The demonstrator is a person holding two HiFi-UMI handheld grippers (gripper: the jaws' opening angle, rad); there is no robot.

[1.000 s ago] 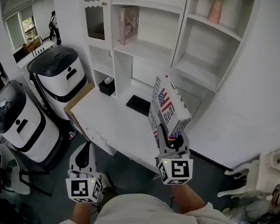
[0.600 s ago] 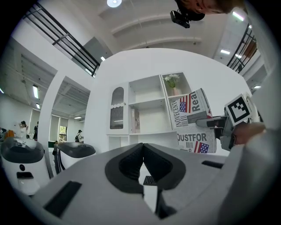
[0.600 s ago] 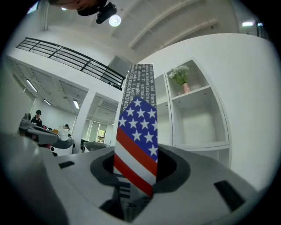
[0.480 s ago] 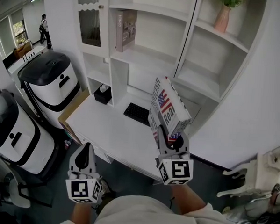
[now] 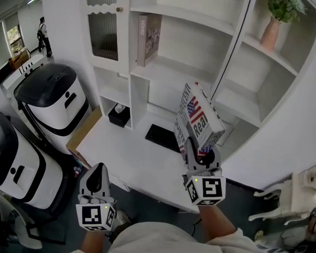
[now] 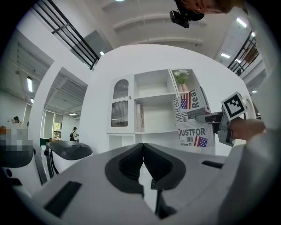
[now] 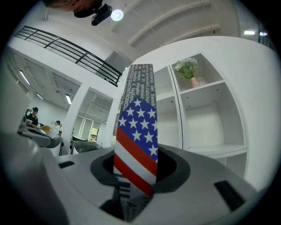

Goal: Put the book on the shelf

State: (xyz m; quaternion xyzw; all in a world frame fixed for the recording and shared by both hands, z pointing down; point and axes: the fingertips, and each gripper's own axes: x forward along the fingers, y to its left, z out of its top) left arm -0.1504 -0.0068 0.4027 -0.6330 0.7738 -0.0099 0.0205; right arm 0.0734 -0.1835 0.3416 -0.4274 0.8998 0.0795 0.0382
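White shelf unit (image 5: 171, 71) fills the far side of the head view, rising behind a white tabletop (image 5: 124, 158) that carries a black keyboard (image 5: 162, 138) and a dark tissue box (image 5: 119, 115). The right gripper (image 5: 200, 154) holds the book (image 5: 199, 120) by its near lower end, above the tabletop's right part and short of the shelves; the cover, tilted, shows newsprint lettering and a stars-and-stripes flag. The left gripper (image 5: 96, 173) hangs low at the near left, over the tabletop's near edge, with nothing in it. A grey volume (image 5: 148, 38) stands upright in an upper compartment, and a plant in a pink vase (image 5: 272, 30) sits on a high shelf at the far right. Two white-and-black machines (image 5: 54, 99) stand on the floor at left.

From the left gripper view, the jaws meet tip to tip with nothing between them. Beyond them, at right, the flag-printed book is held up in front of the shelf unit's open compartments, apart from them, in the other gripper's grasp.

From the right gripper view, the jaws stand part-way apart and press on either side of the book, whose flag-covered edge rises straight up between them, with the open shelves and the potted plant behind at right.
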